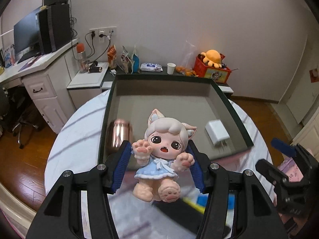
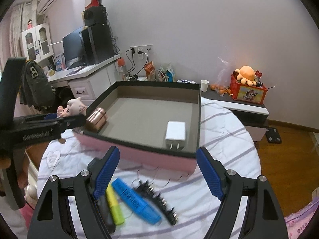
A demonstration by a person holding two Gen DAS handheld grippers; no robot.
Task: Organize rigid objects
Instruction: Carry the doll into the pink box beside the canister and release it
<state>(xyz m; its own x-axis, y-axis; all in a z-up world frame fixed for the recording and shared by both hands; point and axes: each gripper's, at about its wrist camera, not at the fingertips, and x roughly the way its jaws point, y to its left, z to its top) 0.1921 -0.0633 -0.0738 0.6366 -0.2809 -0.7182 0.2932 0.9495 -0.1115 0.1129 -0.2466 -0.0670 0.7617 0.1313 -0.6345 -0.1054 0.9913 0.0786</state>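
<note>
The left gripper is clamped on a cat-eared doll figurine, its blue pads pressing the doll's sides at arm level; the doll faces the camera, held in the air over the near wall of the open box. The right gripper has its jaws wide apart with nothing between them, hovering over the desk in front of the box's pink outer wall.

Below the right gripper, on the striped cloth, lie a yellow highlighter, a blue tube with blurred, unreadable print, a black comb-like piece and a dark object partly hidden by the left finger. All sit close together, near the box's front edge.

Inside the box, a rose-gold cylinder lies in the near left corner against the wall, and a white charger lies near the right wall, prongs toward the front. The grey floor between and behind them is bare.

Lettering on the left gripper's side, seen from the right wrist, is too blurred to read.
</note>
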